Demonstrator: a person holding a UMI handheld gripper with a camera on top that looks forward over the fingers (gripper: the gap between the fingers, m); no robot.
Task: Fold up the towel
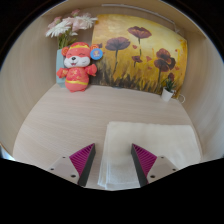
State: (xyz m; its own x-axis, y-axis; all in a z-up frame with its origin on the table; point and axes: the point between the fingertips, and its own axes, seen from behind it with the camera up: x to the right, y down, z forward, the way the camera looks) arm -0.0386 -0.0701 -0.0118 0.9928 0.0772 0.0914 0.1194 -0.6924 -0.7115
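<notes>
Surface: light wood-grain table, fills the middle and lower frame, curved far edge running across the upper third. Behind it a pale wall, with a painted panel of poppies on a yellow ground leaning at upper centre-right.

Upper left of frame: a red and white plush doll sits at the table's far edge, pale flowers standing just behind and above it. Right of the panel, a small white pot with a green plant, near the far right edge of the table.

Towel: white, flat on the table, lower centre-right of frame. Its left edge runs roughly straight up from between the fingers; far edge sits about mid-frame. It already looks squared up, can't tell how many layers.

Gripper: bottom centre, fingers apart, holding nothing, magenta pads facing each other. The towel's near-left part lies between and under the fingers; can't tell if they touch it.

Open room: bare tabletop left of the towel and between the towel and the doll. Props are well apart from the towel.
</notes>
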